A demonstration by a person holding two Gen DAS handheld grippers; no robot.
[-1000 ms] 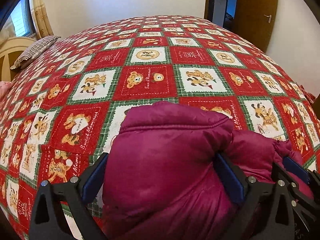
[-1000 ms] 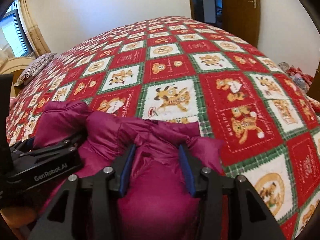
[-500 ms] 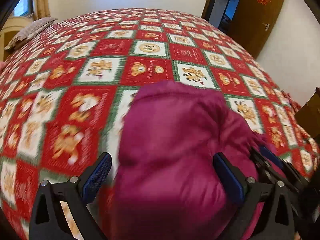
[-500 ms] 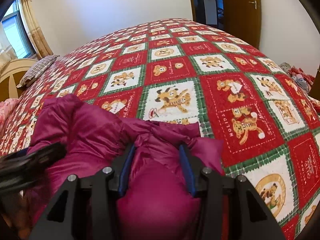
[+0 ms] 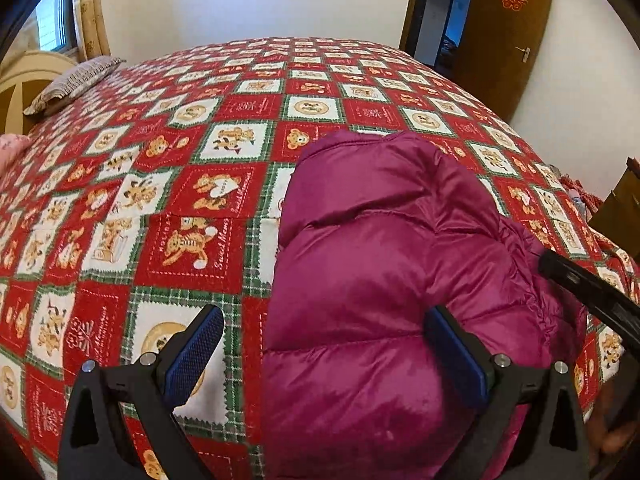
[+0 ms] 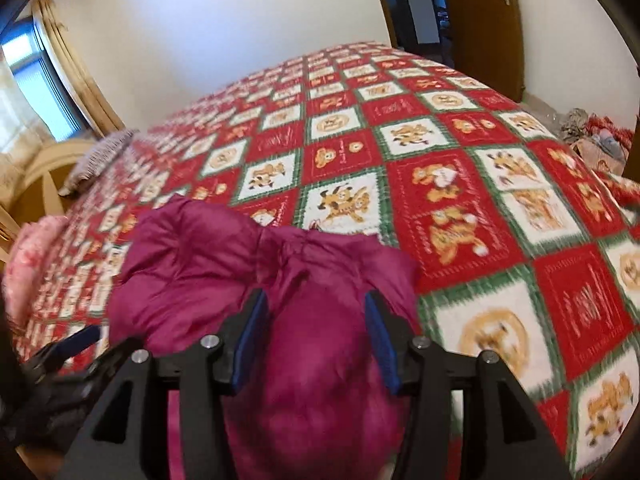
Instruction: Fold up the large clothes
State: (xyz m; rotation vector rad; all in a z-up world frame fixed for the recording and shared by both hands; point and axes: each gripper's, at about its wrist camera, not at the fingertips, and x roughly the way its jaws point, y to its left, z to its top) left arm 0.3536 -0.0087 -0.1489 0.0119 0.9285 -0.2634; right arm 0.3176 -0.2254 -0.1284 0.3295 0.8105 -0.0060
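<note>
The magenta puffer jacket [image 5: 384, 264] lies bunched on the near part of the bed [image 5: 224, 152], at the edge closest to both cameras. In the left wrist view its long axis runs from the near edge of the bed away toward the far wall [image 5: 248, 0], with a stitched hem or collar edge at the far end. The quilted panels run across that axis. In the right wrist view the jacket [image 6: 224, 264] shows two lobes; the left lobe rises higher than the right.

Left gripper [image 5: 324, 352]: jaws wide. The right pad touches the side of the jacket; the left pad stands clear over the bedspread. The jacket fills only part of the gap.

Right gripper [image 6: 316, 340]: jaws opening. A fold of the jacket sits between the blue pads and touches both. This view is motion-blurred.

Surface: the bed carries a red, white and green checked bedspread printed with bears. A striped pillow [image 5: 72, 84] lies at the far left of the bed, beside a cream headboard [image 5: 24, 92].

Room: beyond the bed stand a white wall, a window with curtains [image 6: 76, 76] at left, and a brown wooden door [image 5: 508, 32] at right beside an open doorway.
</note>
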